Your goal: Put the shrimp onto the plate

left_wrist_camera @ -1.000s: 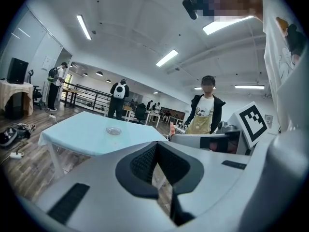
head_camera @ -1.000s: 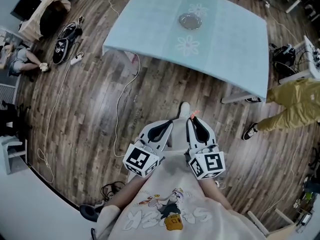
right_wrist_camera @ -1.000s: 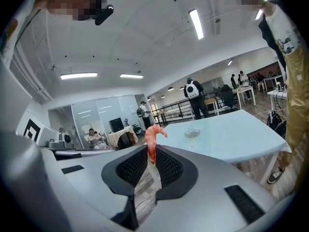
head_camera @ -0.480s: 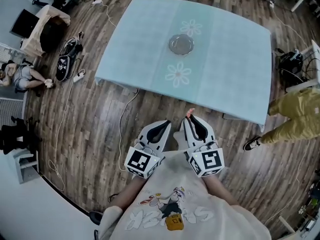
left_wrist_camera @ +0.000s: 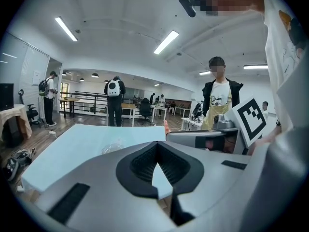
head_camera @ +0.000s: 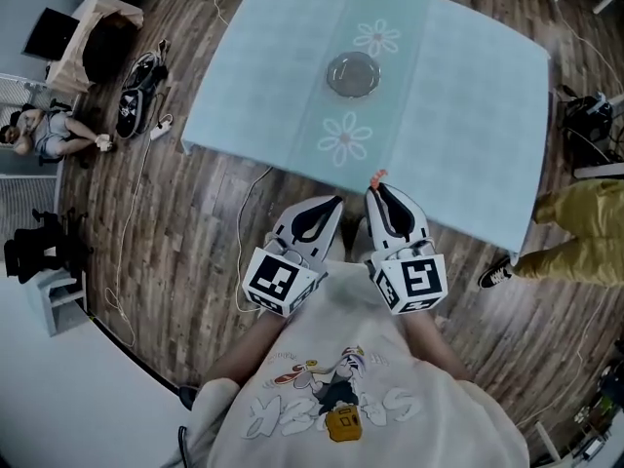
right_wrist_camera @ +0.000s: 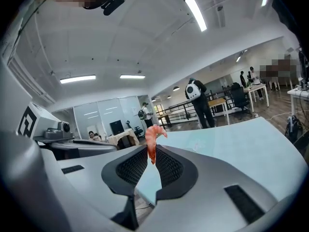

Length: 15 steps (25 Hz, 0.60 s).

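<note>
The right gripper (right_wrist_camera: 150, 151) has its ribbed black pads pinched on the shrimp (right_wrist_camera: 153, 137); it is pink-orange and glossy, hooked over at the top, its lower end down between the jaws. The left gripper (left_wrist_camera: 157, 148) has its jaws closed tip to tip on nothing. Ahead stands a table (head_camera: 468, 115) under a pale blue cloth printed with white daisies; a round clear plate (head_camera: 352, 73) sits near its middle, well apart from the shrimp. Since a moment ago the table has drawn nearer; the shrimp now hangs at its near edge, above the wood-plank floor (head_camera: 195, 222).
</note>
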Each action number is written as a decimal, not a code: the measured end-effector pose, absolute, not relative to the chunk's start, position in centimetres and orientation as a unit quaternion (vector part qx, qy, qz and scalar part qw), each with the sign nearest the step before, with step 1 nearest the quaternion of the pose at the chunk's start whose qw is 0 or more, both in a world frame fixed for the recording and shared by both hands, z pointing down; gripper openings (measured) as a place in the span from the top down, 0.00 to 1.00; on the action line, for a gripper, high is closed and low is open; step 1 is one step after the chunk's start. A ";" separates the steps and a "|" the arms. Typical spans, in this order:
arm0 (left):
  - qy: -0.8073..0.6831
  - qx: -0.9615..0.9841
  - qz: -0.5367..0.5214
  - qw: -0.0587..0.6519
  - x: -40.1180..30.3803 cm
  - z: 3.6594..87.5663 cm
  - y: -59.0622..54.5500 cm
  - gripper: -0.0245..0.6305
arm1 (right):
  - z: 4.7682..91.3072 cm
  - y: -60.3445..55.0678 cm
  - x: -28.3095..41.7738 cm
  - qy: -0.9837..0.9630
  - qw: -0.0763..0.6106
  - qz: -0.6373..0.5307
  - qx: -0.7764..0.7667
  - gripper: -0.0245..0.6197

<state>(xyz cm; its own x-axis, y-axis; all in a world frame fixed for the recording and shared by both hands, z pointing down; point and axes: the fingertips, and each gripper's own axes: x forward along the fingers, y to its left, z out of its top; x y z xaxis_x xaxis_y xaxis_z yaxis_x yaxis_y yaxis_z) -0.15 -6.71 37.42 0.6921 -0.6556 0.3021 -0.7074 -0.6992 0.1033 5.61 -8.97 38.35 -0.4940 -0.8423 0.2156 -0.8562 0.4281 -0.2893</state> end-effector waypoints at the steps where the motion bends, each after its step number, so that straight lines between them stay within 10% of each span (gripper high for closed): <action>1: -0.373 0.913 0.126 0.104 0.0 37.9 -7.3 0.97 | 39.1 -9.6 5.8 -0.844 0.021 0.185 0.504 0.85; 15: -0.363 0.910 0.143 0.143 -0.4 42.8 -19.7 0.97 | 43.6 -21.2 4.6 -0.836 0.072 0.206 0.503 0.85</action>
